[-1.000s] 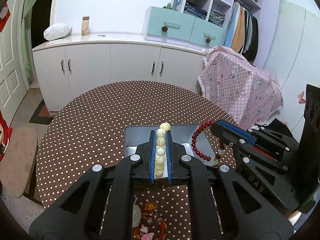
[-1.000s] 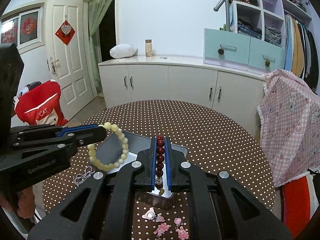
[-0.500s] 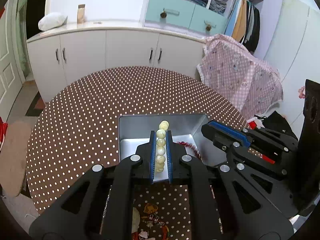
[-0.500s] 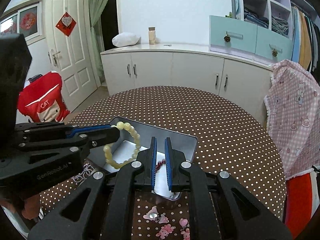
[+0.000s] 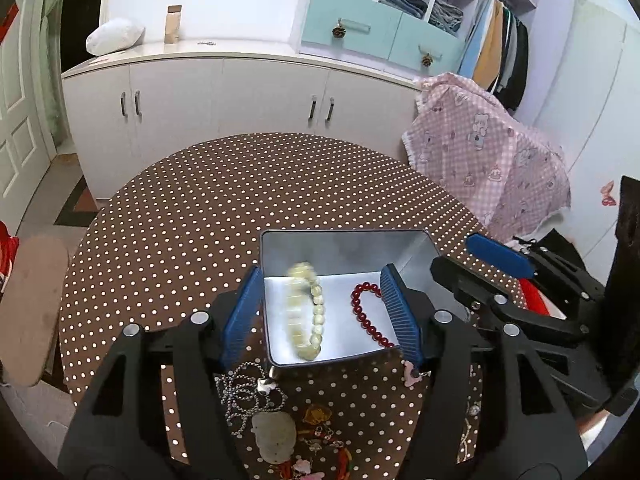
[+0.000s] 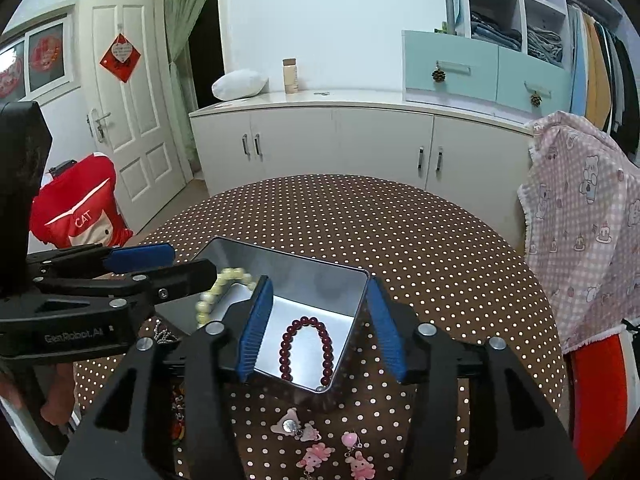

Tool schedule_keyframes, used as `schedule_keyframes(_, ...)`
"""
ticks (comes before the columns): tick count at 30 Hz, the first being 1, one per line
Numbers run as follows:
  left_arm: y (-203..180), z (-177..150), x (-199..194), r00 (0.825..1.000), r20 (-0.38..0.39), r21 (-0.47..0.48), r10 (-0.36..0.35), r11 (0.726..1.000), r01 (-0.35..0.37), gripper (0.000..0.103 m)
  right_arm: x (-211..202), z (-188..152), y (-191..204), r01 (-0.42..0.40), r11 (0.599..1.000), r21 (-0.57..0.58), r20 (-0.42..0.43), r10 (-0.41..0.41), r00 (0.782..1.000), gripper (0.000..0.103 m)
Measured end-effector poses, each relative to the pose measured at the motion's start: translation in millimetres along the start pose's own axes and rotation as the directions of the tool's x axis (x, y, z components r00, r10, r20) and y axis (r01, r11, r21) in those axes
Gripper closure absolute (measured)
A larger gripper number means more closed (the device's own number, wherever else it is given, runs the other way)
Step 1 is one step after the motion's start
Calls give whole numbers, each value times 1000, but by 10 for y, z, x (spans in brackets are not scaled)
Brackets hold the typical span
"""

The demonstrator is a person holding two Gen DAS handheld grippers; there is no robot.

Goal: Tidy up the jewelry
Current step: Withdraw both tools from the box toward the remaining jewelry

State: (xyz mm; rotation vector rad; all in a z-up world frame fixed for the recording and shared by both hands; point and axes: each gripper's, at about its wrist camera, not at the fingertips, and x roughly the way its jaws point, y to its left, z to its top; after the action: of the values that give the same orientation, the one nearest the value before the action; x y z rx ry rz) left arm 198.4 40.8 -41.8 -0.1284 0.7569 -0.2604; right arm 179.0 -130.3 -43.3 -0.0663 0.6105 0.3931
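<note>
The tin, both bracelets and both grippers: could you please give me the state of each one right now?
Metal tin: open, no lid on.
Cream bracelet: inside the tin, blurred, released.
Red bracelet: lying flat in the tin, released.
Left gripper: open, empty.
Right gripper: open, empty.
Silver chain: loose on the table, outside the tin.

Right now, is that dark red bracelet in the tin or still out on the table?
In. The red bracelet lies flat on the floor of the tin, beside the pale bracelet, and nothing grips it.
</note>
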Motion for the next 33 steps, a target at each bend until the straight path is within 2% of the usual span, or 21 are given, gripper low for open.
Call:
schedule_keyframes(9,109,-101,32,999,-46,-41,-13,999,12,42,-59,-56,1,21,1000,8,-9,-21,1000,55)
schedule_keyframes(26,328,-489,-335,999,-32,-89,9,996,-11,41,-261,-228,231,16,1000,-19,-2,-16,1000,54)
schedule_keyframes(33,482,-652,-432,998,-54,-126,-44,991,37,41,-238,-321,392,3,999,-41,-26,-4,1000,54)
